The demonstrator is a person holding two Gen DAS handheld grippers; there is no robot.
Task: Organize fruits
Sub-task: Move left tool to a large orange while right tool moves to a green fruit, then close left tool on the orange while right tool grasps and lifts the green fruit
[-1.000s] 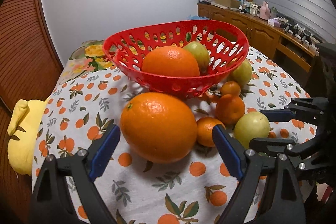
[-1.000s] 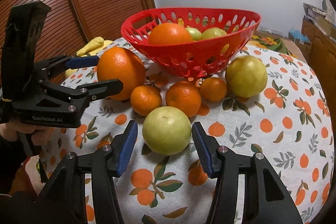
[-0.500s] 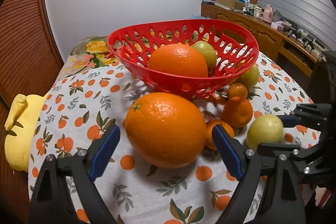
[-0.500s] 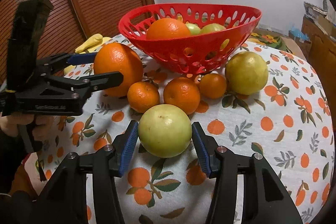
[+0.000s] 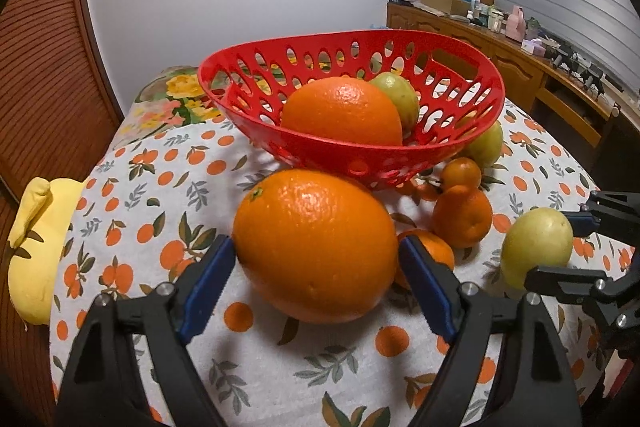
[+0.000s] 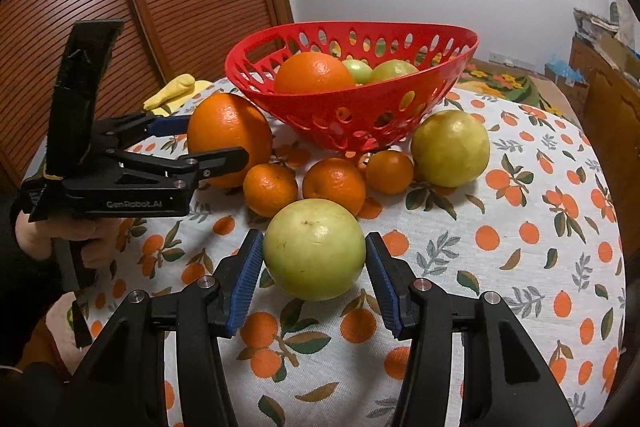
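Both grippers were in at once. The left gripper (image 5: 316, 259) had just been closing, its blue pads touching the big orange (image 5: 316, 247) at centre frame. The right gripper (image 6: 314, 263) bracketed the green fruit (image 6: 314, 249) at lower centre, seemingly clamped. The red basket (image 6: 400, 115) waited upper centre. The risk: round, smooth fruit could squirt out of the pads and roll into the small oranges (image 6: 334, 183). Pad contact on the fruits' far sides was hidden, so the right grip stayed hard to judge.
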